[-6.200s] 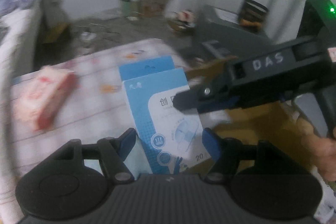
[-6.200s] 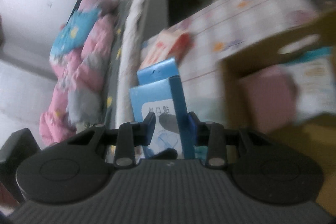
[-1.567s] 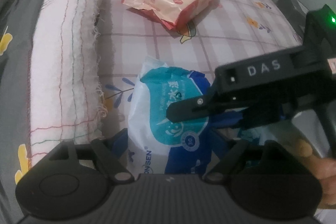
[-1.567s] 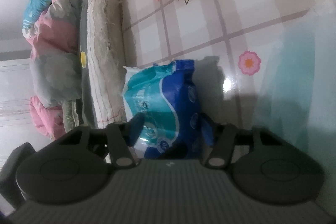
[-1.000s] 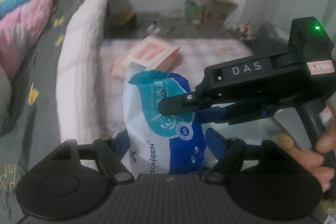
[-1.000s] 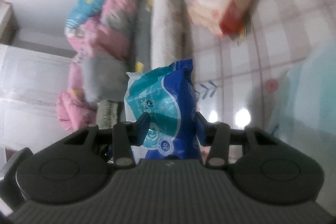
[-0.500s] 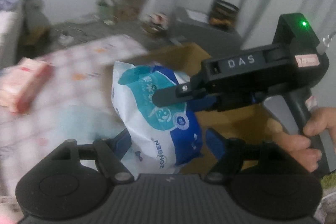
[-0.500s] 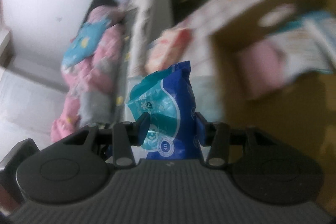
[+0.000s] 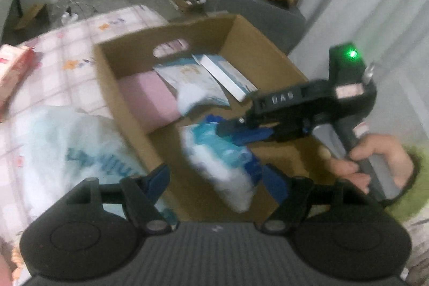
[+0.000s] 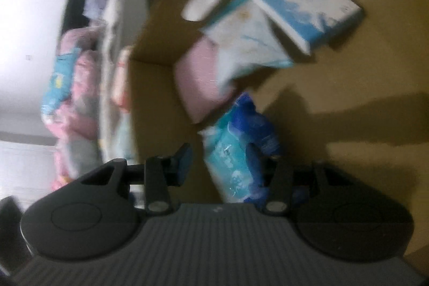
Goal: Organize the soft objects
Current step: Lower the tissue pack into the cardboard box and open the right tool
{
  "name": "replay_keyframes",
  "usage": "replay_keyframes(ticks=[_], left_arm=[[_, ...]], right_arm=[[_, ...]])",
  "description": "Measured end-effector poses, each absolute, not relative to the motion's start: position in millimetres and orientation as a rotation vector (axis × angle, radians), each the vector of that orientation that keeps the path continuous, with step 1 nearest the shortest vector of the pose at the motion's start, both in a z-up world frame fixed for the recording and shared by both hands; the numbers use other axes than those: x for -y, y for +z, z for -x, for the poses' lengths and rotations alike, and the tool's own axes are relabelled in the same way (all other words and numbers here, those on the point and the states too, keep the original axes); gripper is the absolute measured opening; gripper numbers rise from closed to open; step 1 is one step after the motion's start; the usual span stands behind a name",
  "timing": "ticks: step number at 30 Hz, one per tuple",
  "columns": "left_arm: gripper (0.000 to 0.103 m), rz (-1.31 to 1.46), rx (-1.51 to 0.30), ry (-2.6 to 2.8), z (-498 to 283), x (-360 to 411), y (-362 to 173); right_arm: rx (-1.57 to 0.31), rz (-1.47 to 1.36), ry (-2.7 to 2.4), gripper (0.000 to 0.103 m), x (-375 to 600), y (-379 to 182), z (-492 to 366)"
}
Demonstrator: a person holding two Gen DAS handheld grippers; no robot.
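A blue, teal and white wipes pack (image 9: pixel 222 160) lies tilted low inside the cardboard box (image 9: pixel 118 87), and it is blurred like the box. My left gripper (image 9: pixel 215 178) straddles it: the pack leans toward the right finger, and box wall shows between it and the left finger (image 9: pixel 158 178). My right gripper (image 9: pixel 228 129) comes in from the right, with its blue pads at the pack's top end. In the right wrist view the pack (image 10: pixel 236 152) rests against one side of the right gripper (image 10: pixel 219 160), and its other finger (image 10: pixel 183 161) stands apart from it.
The box holds a pink pack (image 9: pixel 150 98), a white and blue pack (image 9: pixel 193 82) and a flat blue-white carton (image 9: pixel 228 77). A red-pink wipes pack (image 9: pixel 13 71) and a large pale bag (image 9: pixel 75 149) lie on the checked mat. A person's hand (image 9: pixel 370 160) holds the right gripper's handle.
Both grippers carried the wipes pack from the mat by the bed over the cardboard box and down into it. The pack has tilted and no longer fills either gap.
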State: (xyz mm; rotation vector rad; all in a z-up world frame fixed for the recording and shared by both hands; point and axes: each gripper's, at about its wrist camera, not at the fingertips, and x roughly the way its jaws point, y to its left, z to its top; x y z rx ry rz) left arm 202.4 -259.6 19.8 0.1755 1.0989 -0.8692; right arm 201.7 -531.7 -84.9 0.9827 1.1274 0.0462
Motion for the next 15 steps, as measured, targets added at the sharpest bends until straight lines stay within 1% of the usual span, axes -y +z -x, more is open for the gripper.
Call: replay_keyframes(ticks=[4, 8, 12, 15], left_arm=[[0.079, -0.136, -1.048, -0.843, -196, 226, 40], [0.08, -0.087, -0.998, -0.79, -194, 186, 43], [0.08, -0.072, -0.954, -0.717, -181, 137, 44], [0.08, -0.059, -0.934, -0.664, -174, 101, 44]], right_arm=[[-1.115, -0.915, 0.04, 0.044, 527, -78, -201], [-1.117, -0.824, 0.001, 0.046, 524, -70, -205], [-1.182, -0.809, -0.045, 0.048, 525, -79, -205], [-1.242, -0.776, -0.034, 0.051, 517, -87, -207]])
